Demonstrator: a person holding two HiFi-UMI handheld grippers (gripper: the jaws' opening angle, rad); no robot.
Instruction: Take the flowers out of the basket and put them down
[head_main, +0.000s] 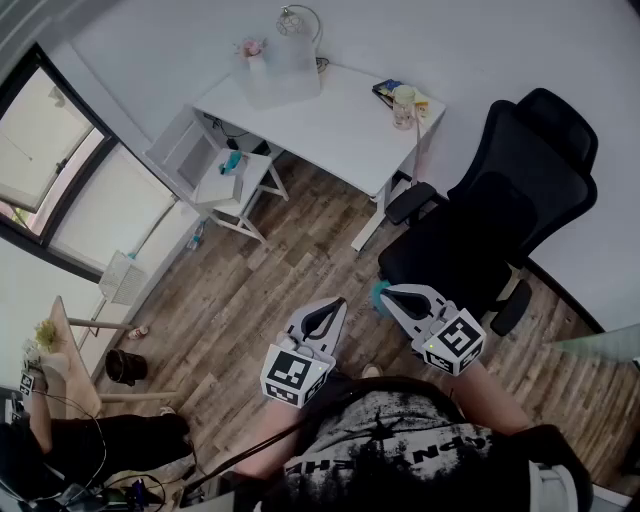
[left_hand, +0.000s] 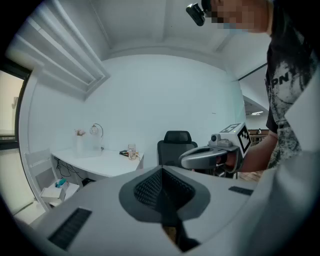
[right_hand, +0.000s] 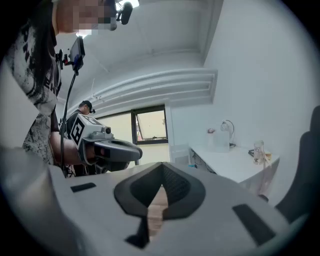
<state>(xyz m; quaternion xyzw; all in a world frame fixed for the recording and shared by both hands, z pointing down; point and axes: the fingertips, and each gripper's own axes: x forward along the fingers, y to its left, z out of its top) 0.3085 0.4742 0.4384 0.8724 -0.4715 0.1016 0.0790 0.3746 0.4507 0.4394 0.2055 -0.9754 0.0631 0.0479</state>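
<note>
The basket (head_main: 283, 72) is a pale translucent tub with a looped handle, standing at the far left corner of the white desk (head_main: 340, 130). Pink flowers (head_main: 250, 46) show at its left side. Both grippers are held close to my body, far from the desk, above the wooden floor. My left gripper (head_main: 337, 304) is shut with nothing in it, and so is my right gripper (head_main: 387, 294). In the left gripper view the basket (left_hand: 91, 142) is small and distant. In the right gripper view the basket (right_hand: 220, 140) stands beyond the shut jaws.
A black office chair (head_main: 500, 215) stands right of the desk, just ahead of my right gripper. On the desk's right end are a glass jar (head_main: 404, 106) and a book (head_main: 384, 92). A white side table (head_main: 228, 185) stands left of the desk, a black bin (head_main: 124, 367) near the window wall.
</note>
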